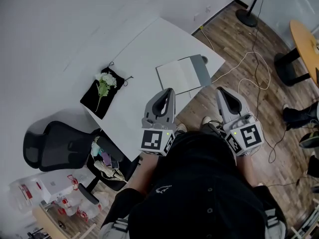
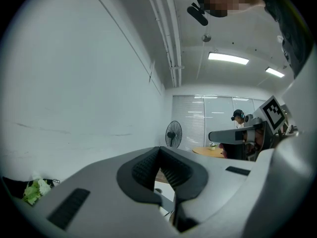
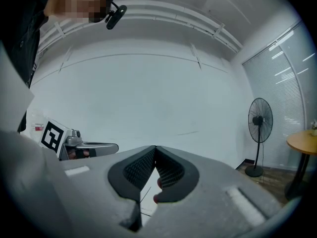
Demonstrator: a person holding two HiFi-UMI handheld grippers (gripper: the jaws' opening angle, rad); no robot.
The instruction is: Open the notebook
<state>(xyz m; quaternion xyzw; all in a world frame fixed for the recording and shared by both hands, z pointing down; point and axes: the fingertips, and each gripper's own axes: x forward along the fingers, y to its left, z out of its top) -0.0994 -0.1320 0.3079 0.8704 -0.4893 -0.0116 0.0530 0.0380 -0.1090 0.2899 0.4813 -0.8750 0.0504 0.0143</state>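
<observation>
White table (image 1: 144, 49), open notebook (image 1: 182, 74) nr edge, both jaws shut

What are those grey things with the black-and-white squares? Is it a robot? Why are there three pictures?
No robot: a person holds two grey pinching tools, the left gripper and the right gripper. The square-patterned cubes are part of them. One picture comes from a camera on the person's head, looking down. The other two come from cameras riding on each tool, looking along its jaws. Both pairs of jaws are closed and hold nothing. On the white table lie an open notebook and a black pouch with white flowers.
</observation>
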